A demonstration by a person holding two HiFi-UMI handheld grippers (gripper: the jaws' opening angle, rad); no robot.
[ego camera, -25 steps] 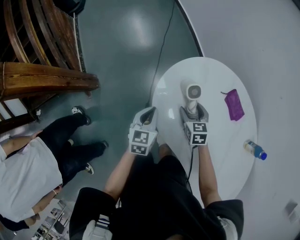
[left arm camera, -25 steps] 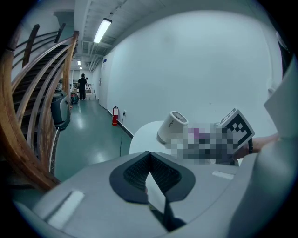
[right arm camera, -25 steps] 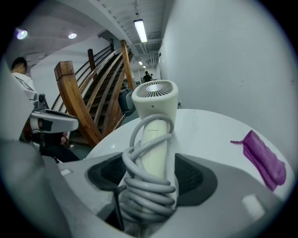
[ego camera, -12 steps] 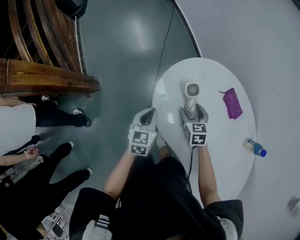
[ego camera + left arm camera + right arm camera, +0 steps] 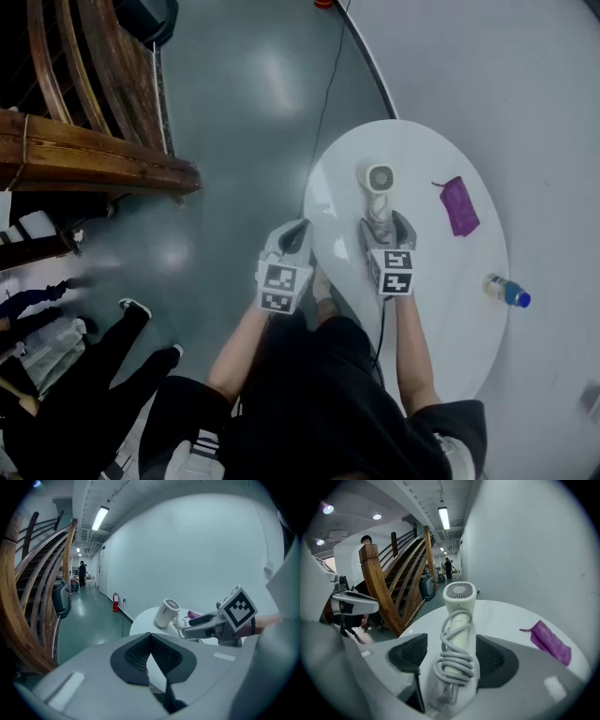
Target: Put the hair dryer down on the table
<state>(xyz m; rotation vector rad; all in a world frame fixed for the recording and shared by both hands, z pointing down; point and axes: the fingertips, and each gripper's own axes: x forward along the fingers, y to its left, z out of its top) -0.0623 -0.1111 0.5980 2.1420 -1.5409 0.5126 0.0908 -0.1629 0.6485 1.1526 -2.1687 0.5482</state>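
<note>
The white hair dryer points away from me over the white oval table, its grey cord wound round the handle. My right gripper is shut on that handle, which fills the space between the dark pads. From the left gripper view the dryer sticks out of the right gripper, above the table top. My left gripper hovers at the table's left edge, shut with nothing in it; its pads meet at the tip.
A purple pouch lies on the table right of the dryer, and a bottle with a blue cap sits near the right rim. A wooden staircase stands at the left. A black cable crosses the floor. People stand at the lower left.
The right gripper and dryer have shifted slightly farther over the table. The person in white at the lower left has gone; others have moved there. The left gripper has stayed put.
</note>
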